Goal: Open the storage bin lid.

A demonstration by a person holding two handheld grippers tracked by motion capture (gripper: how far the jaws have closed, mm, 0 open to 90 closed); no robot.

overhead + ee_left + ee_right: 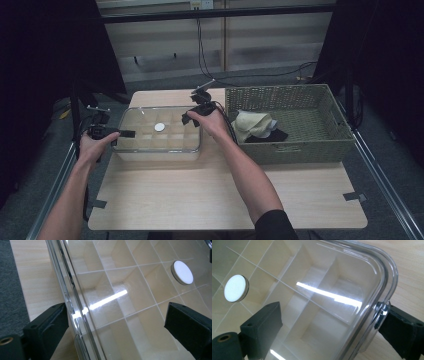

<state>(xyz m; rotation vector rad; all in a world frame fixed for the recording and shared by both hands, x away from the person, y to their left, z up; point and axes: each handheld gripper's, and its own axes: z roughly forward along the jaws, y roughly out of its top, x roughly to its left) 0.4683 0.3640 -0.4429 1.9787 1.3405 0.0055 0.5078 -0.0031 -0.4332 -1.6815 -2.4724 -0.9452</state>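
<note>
- a clear plastic organizer box [159,134] with a transparent lid sits on the light wooden counter [225,200], toward its far left part, with its short ends facing left and right.
- inside the box, pale dividers split it into many small compartments; a white round disc [159,127] sits on the lid near the middle, a little toward the far side.
- the left claw [116,135] is at the box's left end. in the left gripper view its jaws stand released, one outside the box's edge over the counter and the other above the lid, with the rim [75,315] between them; the outer jaw is just beside the rim, and contact cannot be told.
- the right claw [192,116] is at the box's far right corner. in the right gripper view its jaws are spread wide: one over the lid, the other beside a small latch tab [382,312] on the rounded corner. whether that jaw touches the tab cannot be told; the lid-side jaw is clear of the plastic.
- just right of the box stands a woven basket [300,145], holding a pale yellowish cloth [252,124] and a dark item [272,136] beside it.
</note>
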